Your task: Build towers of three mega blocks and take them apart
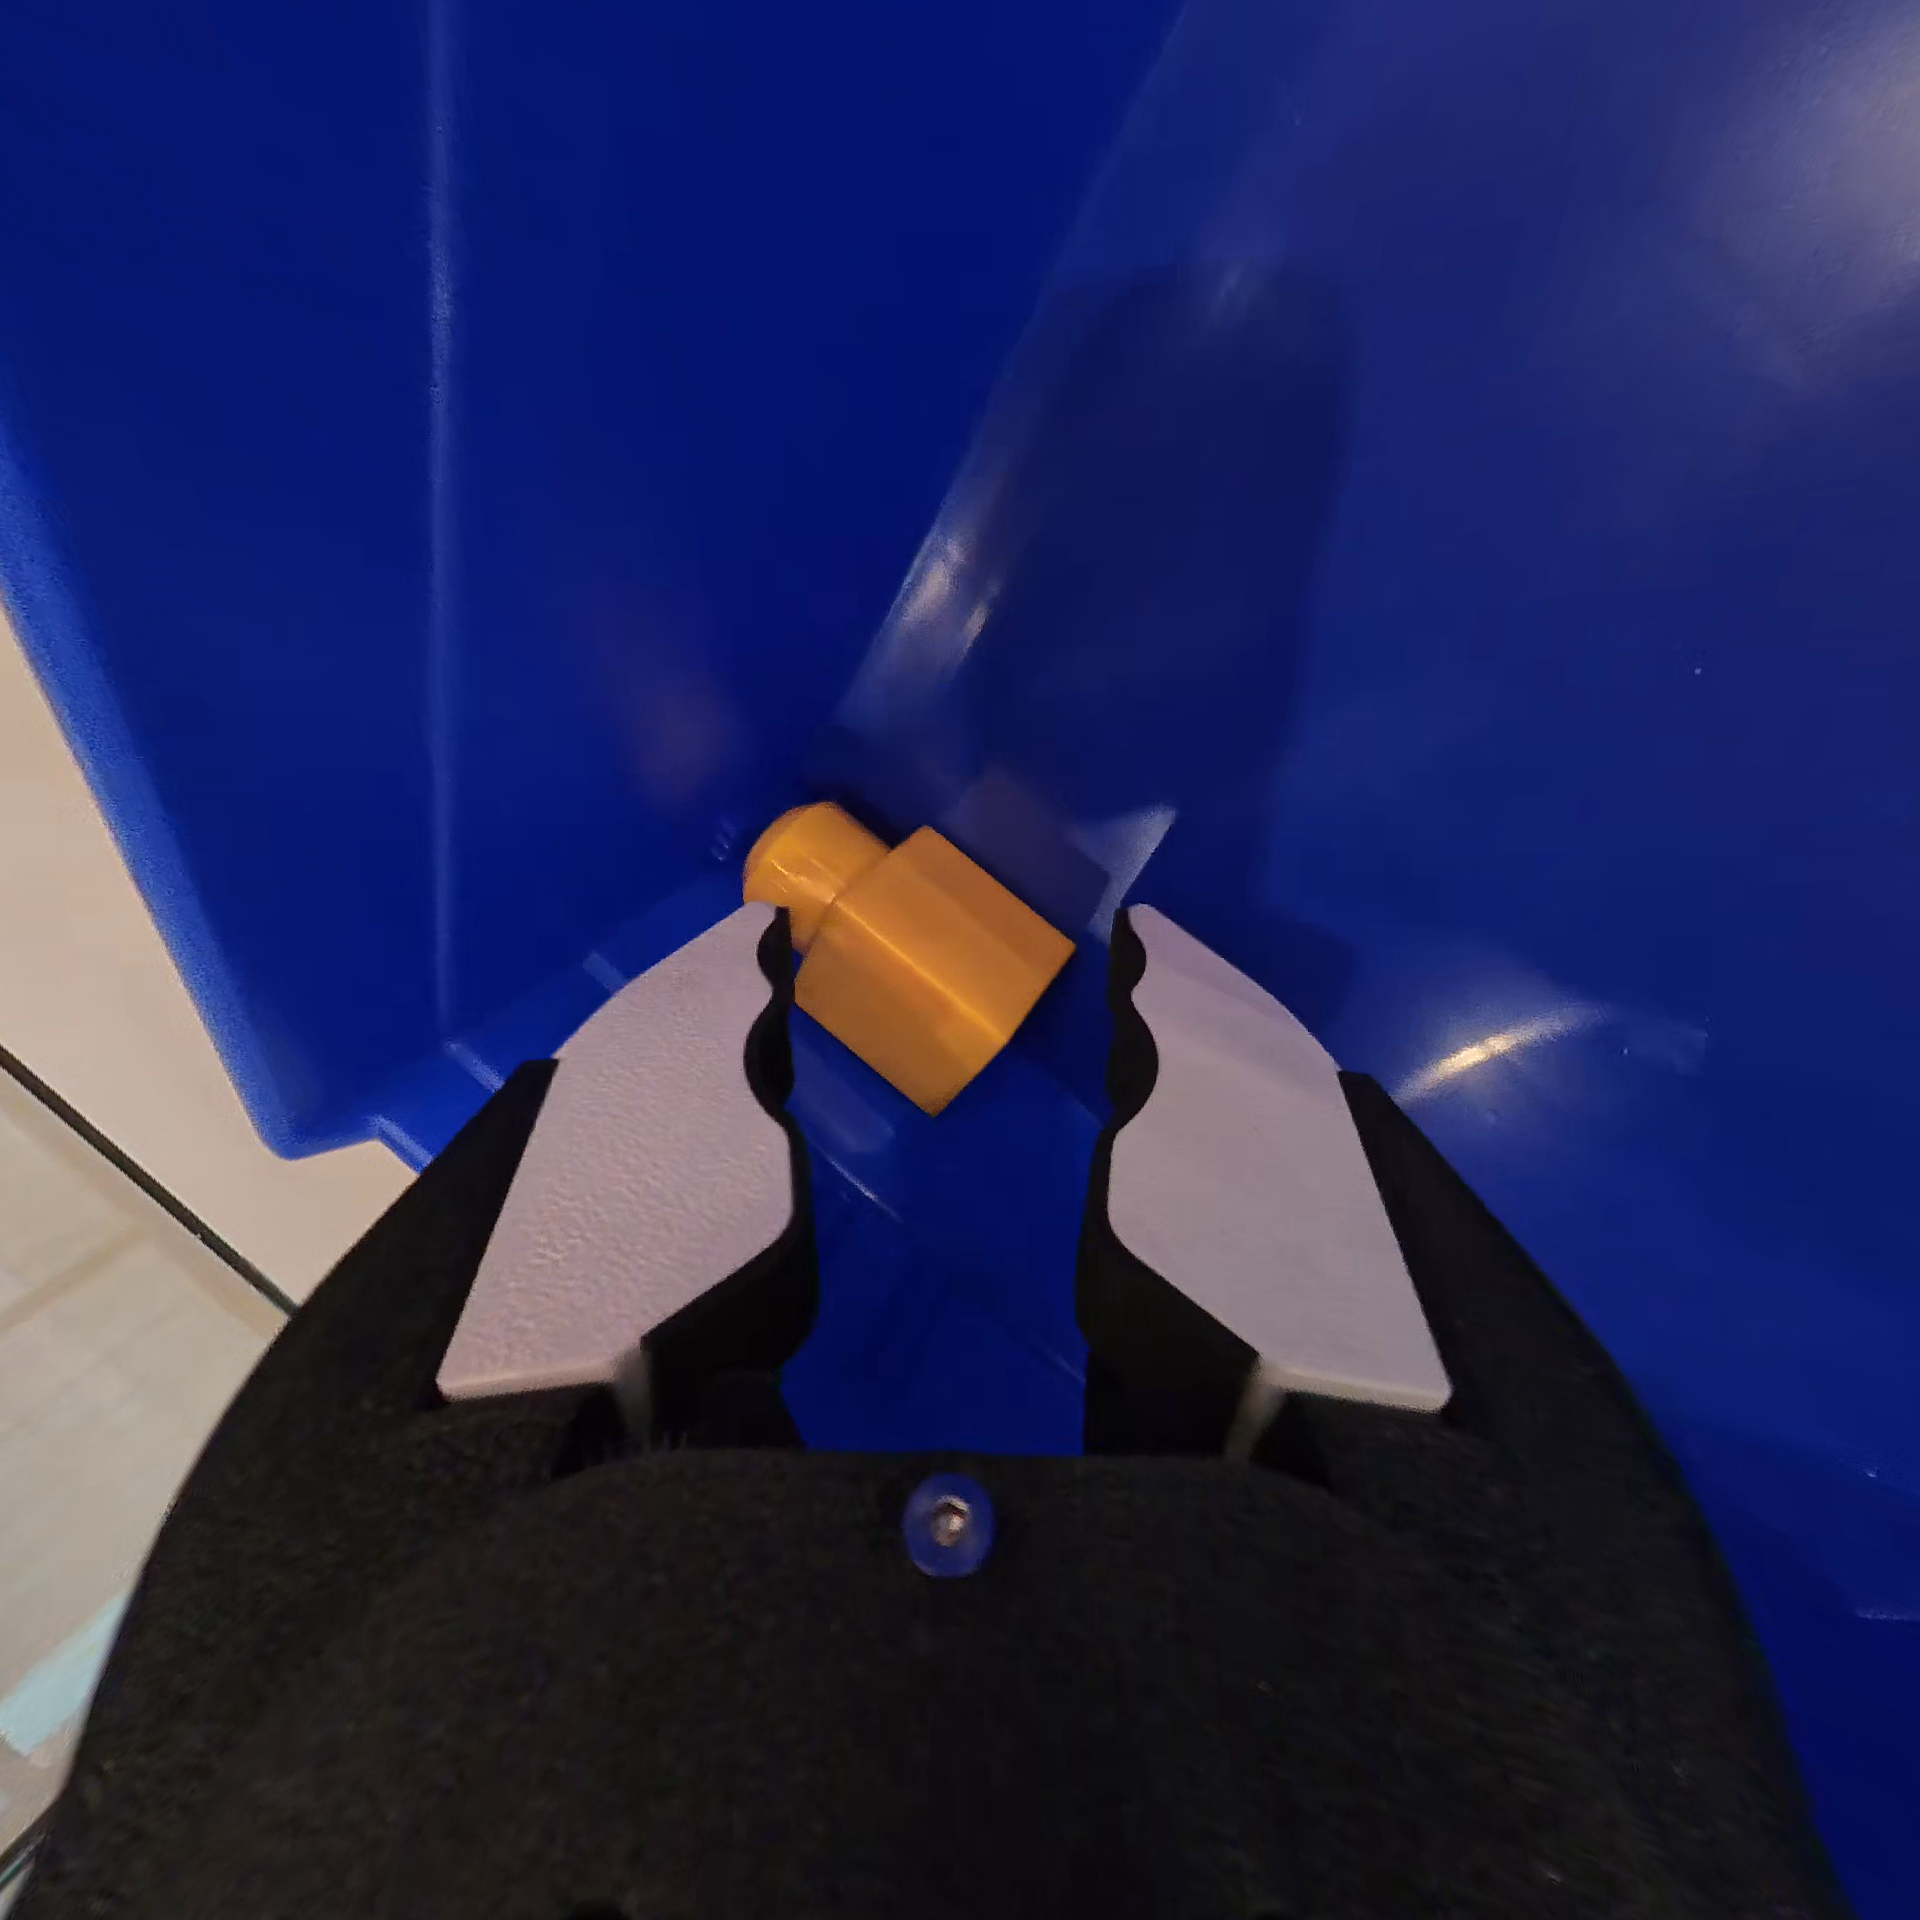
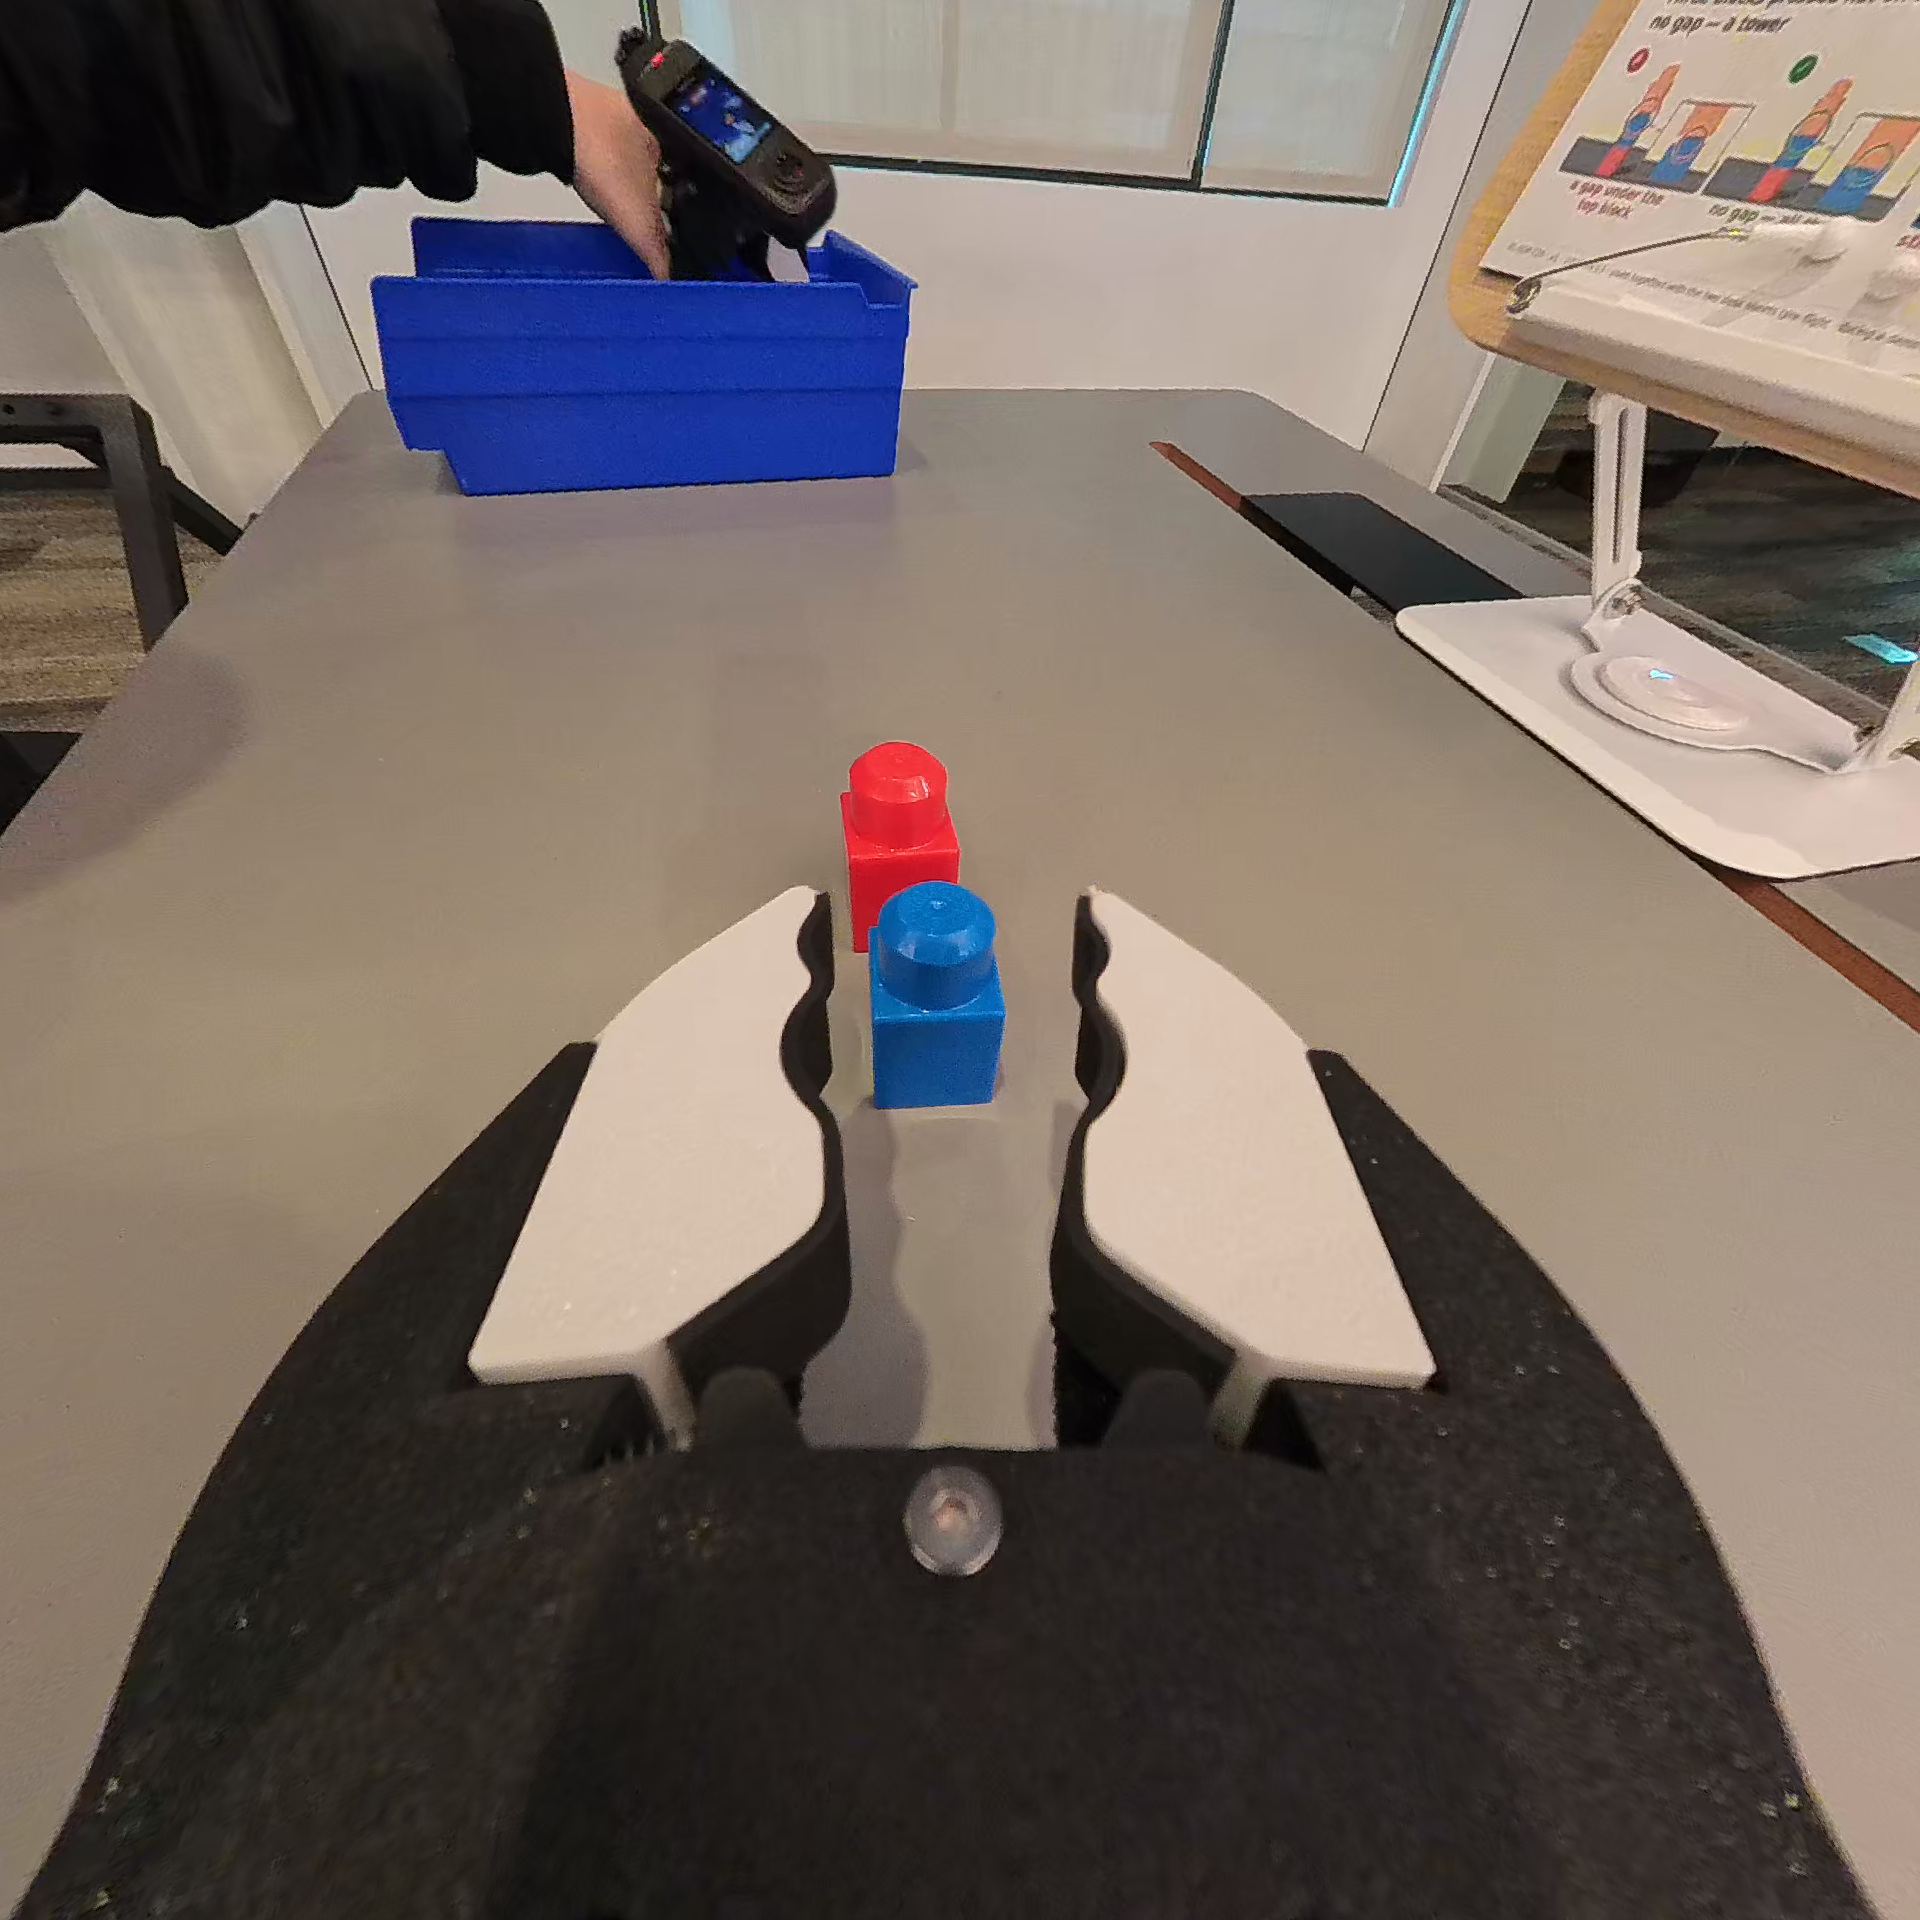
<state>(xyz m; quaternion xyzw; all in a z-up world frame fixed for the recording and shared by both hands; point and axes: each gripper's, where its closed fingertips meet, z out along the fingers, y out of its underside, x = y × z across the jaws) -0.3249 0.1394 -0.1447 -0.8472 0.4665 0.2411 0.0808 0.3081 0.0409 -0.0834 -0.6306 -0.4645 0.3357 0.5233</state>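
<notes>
Blocks first: an orange block (image 1: 914, 961) lies on its side in a corner of the blue bin (image 1: 1455, 520), stud pointing into the corner, and only the left wrist view shows it. The left gripper (image 1: 940, 920) is spread wide around it, holding nothing, one fingertip just beside the stud.

Over to the right wrist view: a blue block (image 2: 935, 1003) stands upright on the grey bench (image 2: 416, 831), a red block (image 2: 899, 836) just behind it, both glossy plastic with one round stud. The right gripper (image 2: 951, 904) sits open, the blue block between its white fingers (image 2: 686, 1122), untouched. Far back, a hand (image 2: 618, 171) dips the left gripper into the bin.
</notes>
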